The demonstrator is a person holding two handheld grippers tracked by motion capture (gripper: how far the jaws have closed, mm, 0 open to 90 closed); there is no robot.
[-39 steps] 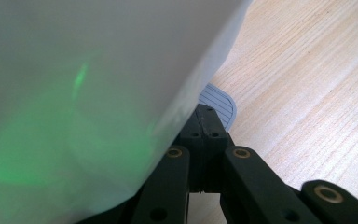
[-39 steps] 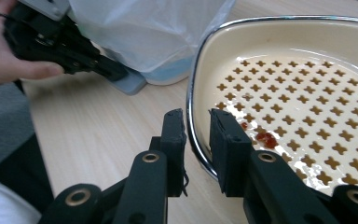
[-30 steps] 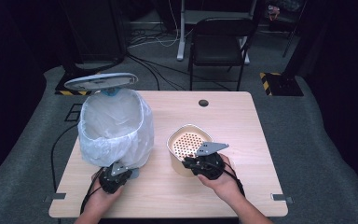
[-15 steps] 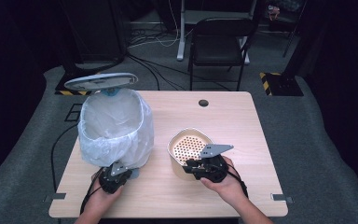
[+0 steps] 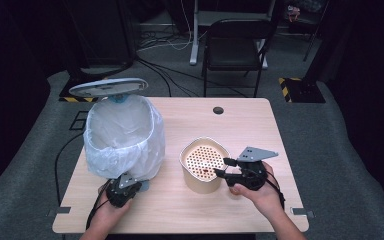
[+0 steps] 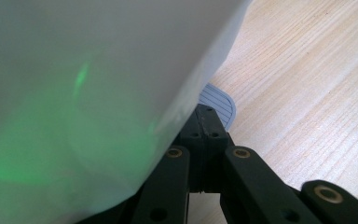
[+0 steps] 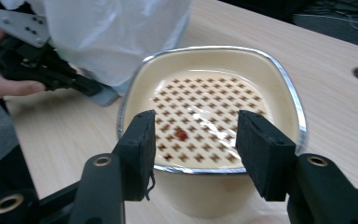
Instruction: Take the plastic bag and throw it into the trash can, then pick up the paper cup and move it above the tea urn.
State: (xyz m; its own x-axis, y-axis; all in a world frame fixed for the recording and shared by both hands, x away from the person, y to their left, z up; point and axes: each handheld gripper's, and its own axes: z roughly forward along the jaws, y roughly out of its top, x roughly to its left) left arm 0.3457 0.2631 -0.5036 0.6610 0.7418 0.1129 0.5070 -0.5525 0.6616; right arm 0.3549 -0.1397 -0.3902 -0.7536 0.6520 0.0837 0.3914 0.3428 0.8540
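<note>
the cream container (image 5: 204, 165) with its perforated insert stood on the wooden desk (image 5: 240, 125), right of centre near the front edge — a small red speck (image 7: 181, 135) lay on the insert. the right gripper (image 5: 221, 167) sat just beside the container's right side, its jaws spread wide and reaching over the rim, holding nothing; in the right gripper view the two black jaws stood apart in front of the metal-edged rim (image 7: 286, 88). left of the container, close but apart from it, stood a bin (image 5: 122, 137) lined with a white plastic bag, its grey lid (image 5: 108, 87) raised behind. the left gripper (image 5: 136, 184) lay at the bin's foot, its jaws pressed together with nothing visible between them — their tips were at a grey ribbed pedal (image 6: 219, 100), the bag hanging over them.
</note>
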